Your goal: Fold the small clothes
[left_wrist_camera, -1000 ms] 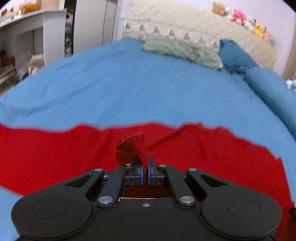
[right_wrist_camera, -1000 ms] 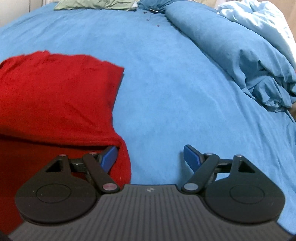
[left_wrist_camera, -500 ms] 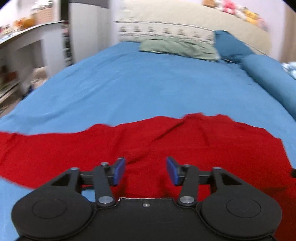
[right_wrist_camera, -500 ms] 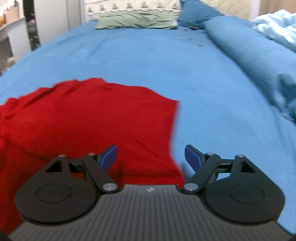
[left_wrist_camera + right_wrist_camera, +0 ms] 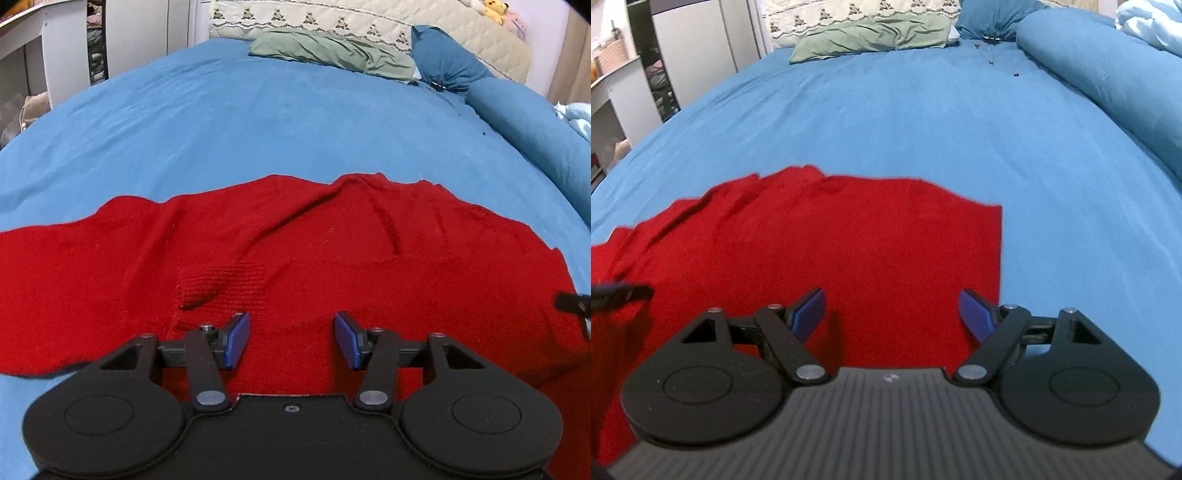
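- The red sweater lies spread on the blue bed, right ahead of and under both claws
- Left claw: jaws apart, having just opened, with only flat knit beneath and nothing pinched between them
- Right claw: jaws wide apart and empty, over the sweater's right side, its straight edge just ahead to the right
- A ribbed cuff lies folded onto the body just ahead-left of the left claw
- The knit looks soft, light and limp; it will likely sag and crease rather than hold shape, though it should not slip
- Best hold, I judge: pinch at an edge or corner, one claw on each side, so the layers lift together
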`<state>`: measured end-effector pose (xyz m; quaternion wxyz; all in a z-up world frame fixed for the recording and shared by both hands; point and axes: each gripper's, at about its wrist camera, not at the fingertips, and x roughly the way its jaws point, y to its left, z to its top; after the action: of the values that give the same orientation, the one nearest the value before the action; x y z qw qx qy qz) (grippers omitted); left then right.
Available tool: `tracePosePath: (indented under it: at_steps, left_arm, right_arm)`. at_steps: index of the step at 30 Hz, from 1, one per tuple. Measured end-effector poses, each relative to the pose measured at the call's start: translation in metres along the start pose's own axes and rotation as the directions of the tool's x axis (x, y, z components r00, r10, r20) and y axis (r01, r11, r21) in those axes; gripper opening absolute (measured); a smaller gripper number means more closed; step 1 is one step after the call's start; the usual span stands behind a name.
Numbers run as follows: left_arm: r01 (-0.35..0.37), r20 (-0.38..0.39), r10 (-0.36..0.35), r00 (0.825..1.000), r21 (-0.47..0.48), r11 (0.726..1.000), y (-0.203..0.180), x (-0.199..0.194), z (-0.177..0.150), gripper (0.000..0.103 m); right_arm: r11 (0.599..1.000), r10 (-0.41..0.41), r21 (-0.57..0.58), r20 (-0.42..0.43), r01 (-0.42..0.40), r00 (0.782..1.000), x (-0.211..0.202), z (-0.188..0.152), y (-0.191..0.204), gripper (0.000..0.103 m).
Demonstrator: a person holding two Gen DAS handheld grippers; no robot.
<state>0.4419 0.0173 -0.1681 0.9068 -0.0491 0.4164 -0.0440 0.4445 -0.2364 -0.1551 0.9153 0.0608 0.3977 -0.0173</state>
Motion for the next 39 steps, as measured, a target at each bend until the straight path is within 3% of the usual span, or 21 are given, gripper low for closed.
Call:
tracePosePath:
  at_steps: [3, 9, 16, 19, 26, 29, 31, 32, 39]
  left_arm:
    - [-0.004, -0.012, 0.004, 1.000, -0.010, 1.000, -0.001, 0.003, 0.002, 0.057]
    - [-0.002, -0.007, 0.002, 1.000, 0.021, 1.000, 0.000, 0.002, -0.001, 0.057]
    - [-0.019, -0.034, 0.019, 0.999, 0.005, 1.000, -0.008, 0.001, 0.011, 0.059]
    - [-0.033, -0.055, 0.031, 0.998, -0.035, 0.999, -0.012, -0.012, 0.025, 0.059]
    - [-0.071, -0.050, 0.066, 0.997, -0.094, 0.993, -0.005, -0.072, 0.062, 0.060]
    - [-0.047, -0.040, 0.042, 0.998, -0.134, 0.990, 0.012, -0.101, 0.077, 0.073]
    - [-0.043, -0.020, 0.040, 0.999, -0.162, 0.986, 0.030, -0.121, 0.085, 0.094]
    - [-0.041, -0.005, 0.041, 0.999, -0.176, 0.984, 0.042, -0.130, 0.087, 0.098]
    - [-0.115, -0.011, 0.117, 0.993, -0.290, 0.950, 0.141, -0.152, 0.077, 0.099]
  right_arm:
    - [0.999, -0.017, 0.033, -0.034, 0.018, 0.999, 0.034, 0.014, -0.015, 0.094]
    - [0.998, -0.032, 0.061, -0.014, 0.033, 0.999, 0.064, 0.046, -0.037, 0.095]
    - [0.999, -0.010, 0.036, -0.003, 0.010, 1.000, 0.046, 0.050, -0.030, 0.095]
    - [1.000, -0.007, 0.026, 0.041, 0.006, 0.999, 0.009, 0.050, -0.015, 0.095]
    - [0.997, 0.039, 0.071, 0.054, -0.043, 0.998, -0.068, 0.072, 0.034, 0.097]
    - [0.995, 0.083, 0.051, 0.062, -0.087, 0.995, -0.096, 0.082, 0.069, 0.103]
    - [0.994, 0.101, 0.032, 0.076, -0.103, 0.992, -0.113, 0.085, 0.095, 0.103]
    - [0.993, 0.111, 0.027, 0.087, -0.114, 0.990, -0.120, 0.085, 0.108, 0.103]
    - [0.984, 0.168, 0.050, 0.038, -0.169, 0.985, -0.116, 0.059, 0.186, 0.103]
